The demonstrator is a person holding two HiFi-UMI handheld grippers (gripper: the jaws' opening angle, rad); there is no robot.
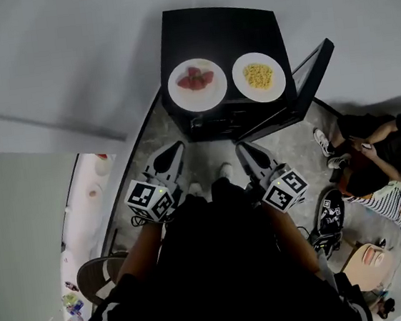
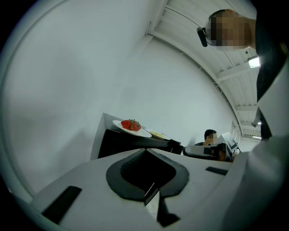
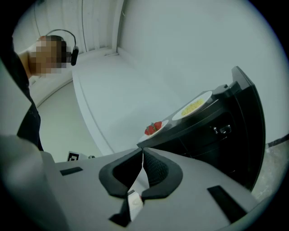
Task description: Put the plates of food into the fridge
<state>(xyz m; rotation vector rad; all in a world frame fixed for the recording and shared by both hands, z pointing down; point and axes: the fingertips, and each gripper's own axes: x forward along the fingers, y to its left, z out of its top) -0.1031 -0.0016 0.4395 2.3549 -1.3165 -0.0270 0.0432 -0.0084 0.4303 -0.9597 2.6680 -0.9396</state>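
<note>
Two white plates sit on top of a small black fridge (image 1: 214,29). One holds strawberries (image 1: 197,84) (image 2: 132,127) (image 3: 153,128), the other yellow corn (image 1: 258,77) (image 2: 158,134) (image 3: 194,106). The fridge door (image 1: 311,76) (image 3: 250,122) stands open at the right. My left gripper (image 1: 178,147) (image 2: 145,150) is shut and holds nothing; it hangs in front of the fridge, short of the strawberry plate. My right gripper (image 1: 241,148) (image 3: 142,149) is also shut with nothing in it, level with the left one and below the corn plate in the head view.
A person (image 1: 389,143) (image 2: 210,135) sits on the floor to the right of the open door. A pair of shoes (image 1: 330,213) lies near my right side. A white wall runs behind and to the left of the fridge.
</note>
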